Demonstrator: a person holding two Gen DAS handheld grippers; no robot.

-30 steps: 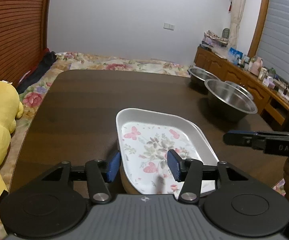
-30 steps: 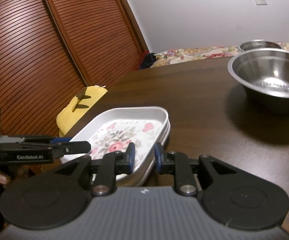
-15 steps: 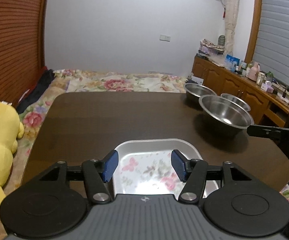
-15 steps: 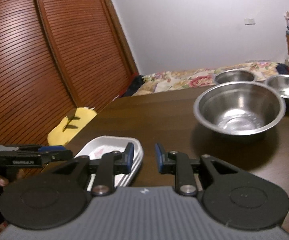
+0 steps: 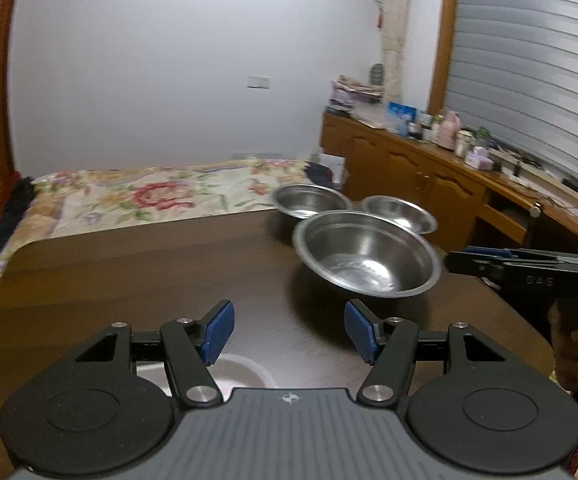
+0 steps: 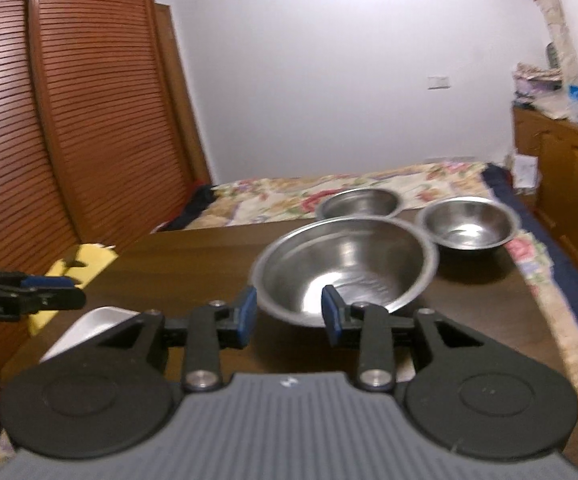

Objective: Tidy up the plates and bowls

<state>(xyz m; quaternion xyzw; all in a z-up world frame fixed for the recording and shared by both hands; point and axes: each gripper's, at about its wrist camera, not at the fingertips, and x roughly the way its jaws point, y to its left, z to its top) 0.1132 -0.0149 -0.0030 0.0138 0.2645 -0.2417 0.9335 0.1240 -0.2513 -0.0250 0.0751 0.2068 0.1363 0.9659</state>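
Note:
Three steel bowls stand at the far right of the dark table: a large bowl (image 5: 365,260) (image 6: 345,268) in front, and two small bowls (image 5: 309,200) (image 5: 399,212) behind it. The white floral plate (image 5: 241,372) (image 6: 89,326) lies low, mostly hidden under the grippers. My left gripper (image 5: 289,334) hangs above the plate's far edge; its jaws are opening and hold nothing. My right gripper (image 6: 289,316) points at the large bowl's near rim, and its jaws are also opening with nothing gripped. Each gripper shows edge-on in the other's view: the right gripper (image 5: 461,260), the left gripper (image 6: 65,292).
The table (image 5: 149,280) ends just right of the bowls. A bed with a floral cover (image 5: 149,196) lies beyond it. A wooden sideboard (image 5: 429,176) full of small items lines the right wall. A yellow plush toy (image 6: 77,268) sits at the left edge.
Both grippers rose and swung away from the floral plate toward the steel bowls. The plate stayed on the table. Both pairs of jaws widened, the right from nearly shut.

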